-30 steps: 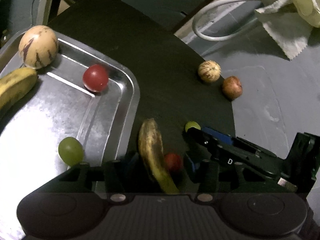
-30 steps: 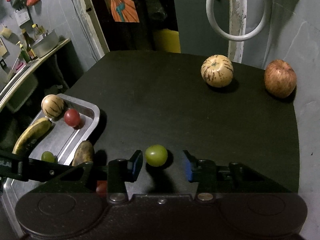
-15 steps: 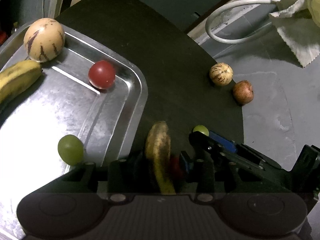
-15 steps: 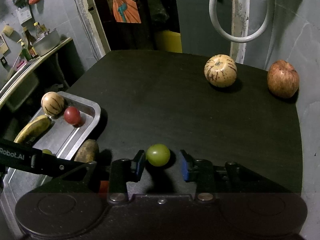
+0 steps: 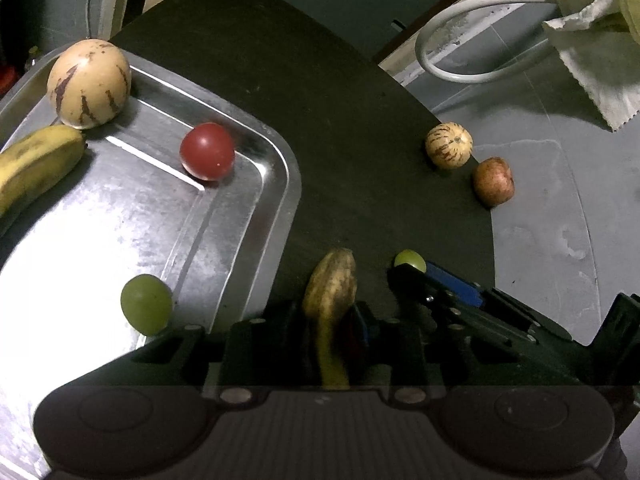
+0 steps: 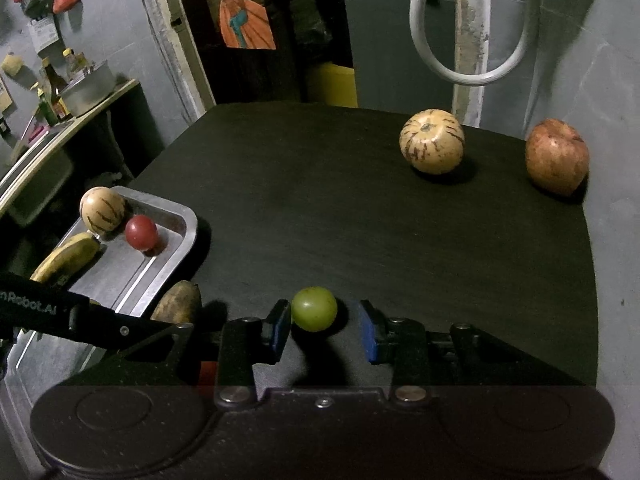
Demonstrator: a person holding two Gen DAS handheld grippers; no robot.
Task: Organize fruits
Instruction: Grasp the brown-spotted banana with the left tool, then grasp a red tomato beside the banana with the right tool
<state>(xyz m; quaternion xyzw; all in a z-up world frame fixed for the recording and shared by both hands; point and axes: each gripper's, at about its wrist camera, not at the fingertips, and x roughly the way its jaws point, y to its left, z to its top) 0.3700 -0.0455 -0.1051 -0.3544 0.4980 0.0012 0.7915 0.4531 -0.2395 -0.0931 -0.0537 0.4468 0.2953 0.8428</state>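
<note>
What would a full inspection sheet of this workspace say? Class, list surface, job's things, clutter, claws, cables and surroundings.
Surface: dark tabletop.
Job's things: metal tray holds striped melon, banana, red tomato, green grape; on the table a second melon, apple, loose grape.
Clutter: white cloth.
Claws: left claw shut on brown banana; right claw open around the loose grape.
Cables: white hose loop.
Surroundings: shelf with bottles.

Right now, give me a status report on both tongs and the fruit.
Left tongs shut on brown overripe banana. Right tongs open around green round grape on black table, left pad touching. Nothing blocking path to steel tray.
</note>
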